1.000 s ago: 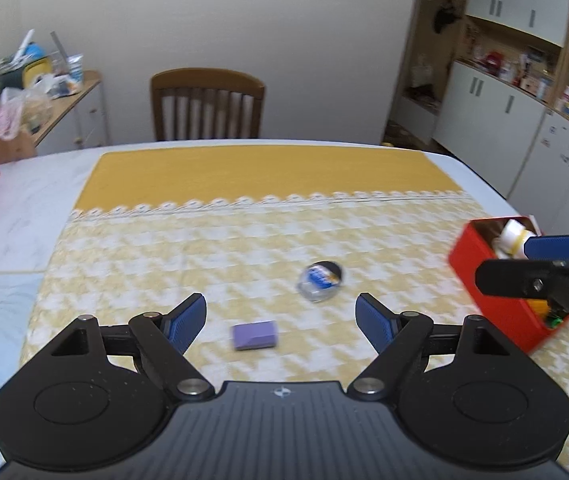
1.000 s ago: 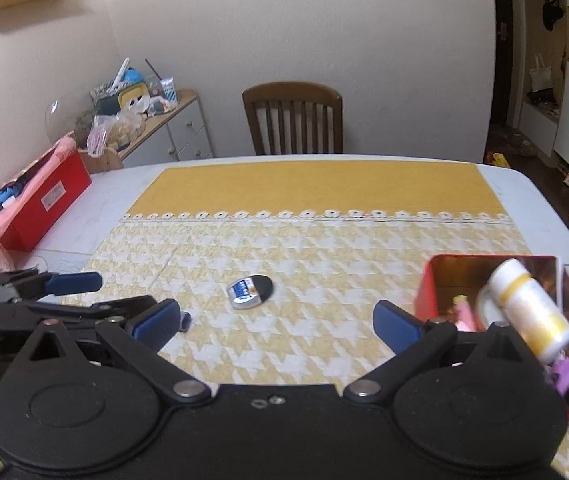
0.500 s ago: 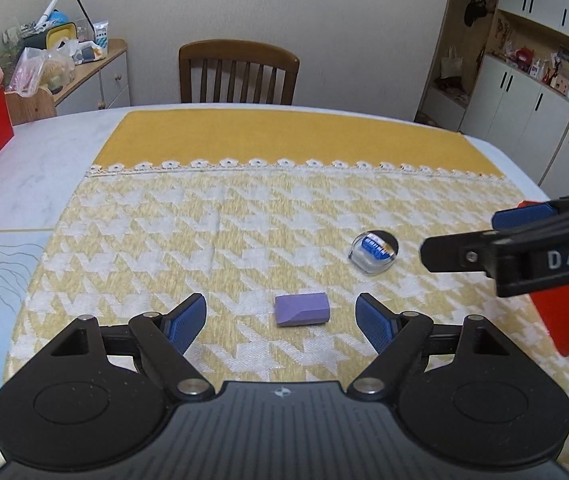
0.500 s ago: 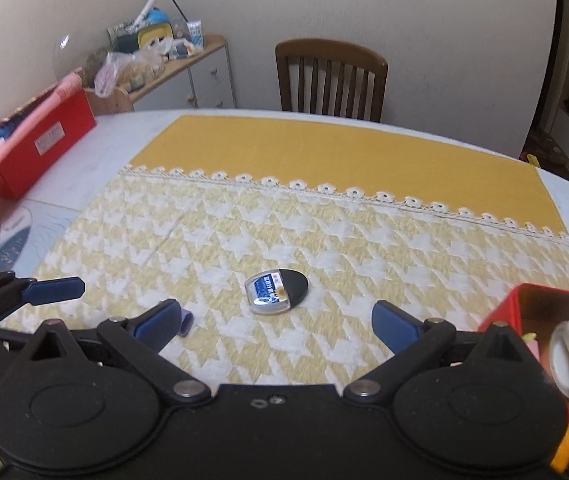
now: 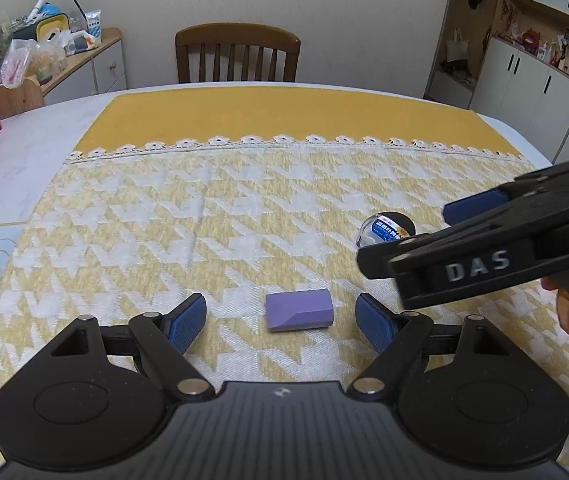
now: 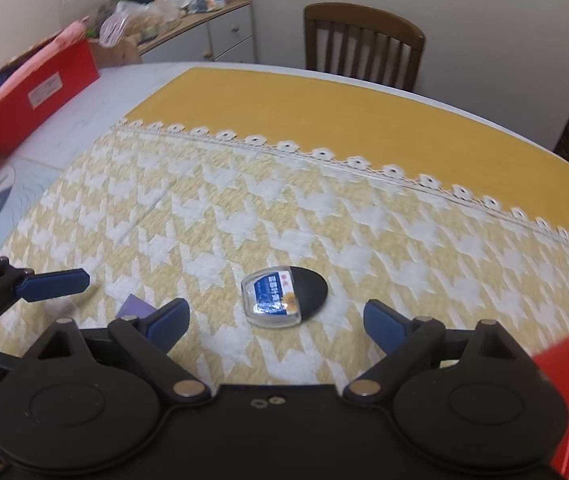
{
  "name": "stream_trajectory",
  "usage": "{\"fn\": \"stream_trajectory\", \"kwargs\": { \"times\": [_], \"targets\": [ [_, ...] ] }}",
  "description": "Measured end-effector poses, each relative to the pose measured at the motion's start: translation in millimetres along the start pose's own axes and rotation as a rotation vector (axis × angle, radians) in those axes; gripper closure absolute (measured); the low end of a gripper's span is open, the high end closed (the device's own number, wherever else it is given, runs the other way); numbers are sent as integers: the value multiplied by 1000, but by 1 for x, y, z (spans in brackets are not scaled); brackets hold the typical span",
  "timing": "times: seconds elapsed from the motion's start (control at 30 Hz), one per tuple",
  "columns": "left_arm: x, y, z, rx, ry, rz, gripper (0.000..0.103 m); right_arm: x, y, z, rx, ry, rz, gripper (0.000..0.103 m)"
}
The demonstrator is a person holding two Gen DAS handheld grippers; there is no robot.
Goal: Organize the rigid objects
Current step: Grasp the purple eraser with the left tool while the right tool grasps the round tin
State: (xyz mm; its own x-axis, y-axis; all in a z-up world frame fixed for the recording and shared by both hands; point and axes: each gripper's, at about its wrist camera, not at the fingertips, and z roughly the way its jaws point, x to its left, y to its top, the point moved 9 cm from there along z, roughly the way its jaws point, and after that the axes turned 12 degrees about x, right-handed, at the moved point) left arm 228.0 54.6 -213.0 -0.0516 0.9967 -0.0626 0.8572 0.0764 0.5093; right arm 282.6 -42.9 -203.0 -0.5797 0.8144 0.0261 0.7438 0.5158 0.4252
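Observation:
A small purple block (image 5: 299,310) lies on the yellow houndstooth cloth (image 5: 164,240), between the fingers of my left gripper (image 5: 282,322). That gripper is open and neither pad touches the block. A round black case with a clear blue-labelled lid (image 6: 284,296) lies between the fingers of my right gripper (image 6: 276,320). Its jaws are closing but stand apart from the case. In the left wrist view the right gripper's fingers (image 5: 472,205) reach in from the right and partly hide the case (image 5: 386,229). The right wrist view shows the block's corner (image 6: 134,306) and the left gripper's fingertip (image 6: 56,283).
A red box (image 6: 560,380) holding items sits at the lower right, close to my right gripper. Another red box (image 6: 40,92) stands at the table's far left. A wooden chair (image 5: 236,56) is behind the table, a cluttered sideboard (image 5: 84,64) to its left, cabinets (image 5: 532,80) on the right.
Both grippers came lower over the cloth. The right one swung left from the red box to over the round case, its jaws narrowing slightly. The purple block now lies between the left fingers.

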Motion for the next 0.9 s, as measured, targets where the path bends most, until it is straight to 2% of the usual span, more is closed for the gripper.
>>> {"fn": "stream_trajectory", "kwargs": {
  "times": [0.23,0.4,0.47,0.6,0.67,0.9],
  "targets": [
    [-4,3,8,12,-13,6,22,-5,9,16,17,9,-2,22],
    [-8,0,9,8,4,32,34,-4,9,23,24,4,-25,27],
    [-7,0,9,8,27,40,43,-4,10,24,21,-6,-34,34],
    [-6,1,8,7,52,45,53,-3,12,24,12,-25,-49,43],
    [-7,1,7,4,54,54,65,-1,12,24,13,-32,-63,48],
    [-8,1,5,8,47,69,67,4,9,20,18,-50,-74,50]
  ]
}}
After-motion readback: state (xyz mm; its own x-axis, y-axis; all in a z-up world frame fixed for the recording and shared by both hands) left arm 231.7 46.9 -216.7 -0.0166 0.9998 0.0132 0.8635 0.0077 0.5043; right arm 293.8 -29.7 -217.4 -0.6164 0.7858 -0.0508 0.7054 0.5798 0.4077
